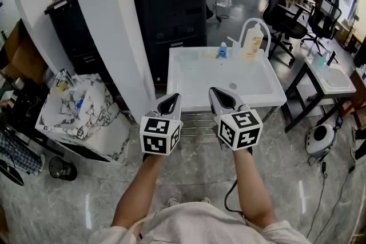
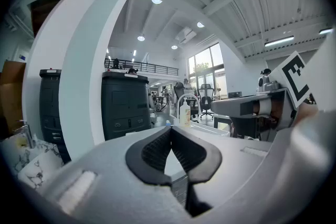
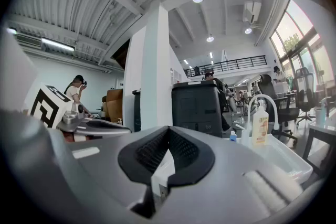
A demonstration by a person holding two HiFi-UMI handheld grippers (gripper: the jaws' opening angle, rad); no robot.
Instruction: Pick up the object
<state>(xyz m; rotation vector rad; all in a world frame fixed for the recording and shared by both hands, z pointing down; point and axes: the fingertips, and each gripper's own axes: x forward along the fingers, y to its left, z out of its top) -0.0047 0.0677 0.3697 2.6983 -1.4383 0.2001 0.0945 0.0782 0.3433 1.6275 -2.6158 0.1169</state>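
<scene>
Okay, left tongs (image 1: 170, 103) and right tongs (image 1: 222, 97) both pressed together, empty, side by side near front edge of white bench (image 1: 269, 99). Soap bottle (image 1: 252, 43) and small blue bottle (image 1: 222, 52) stand at its far edge, well apart from the 2 tongs.

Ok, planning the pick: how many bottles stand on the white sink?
2: a small blue bottle and a taller orange-labelled bottle beside it, both at the white sink's far edge.
</scene>
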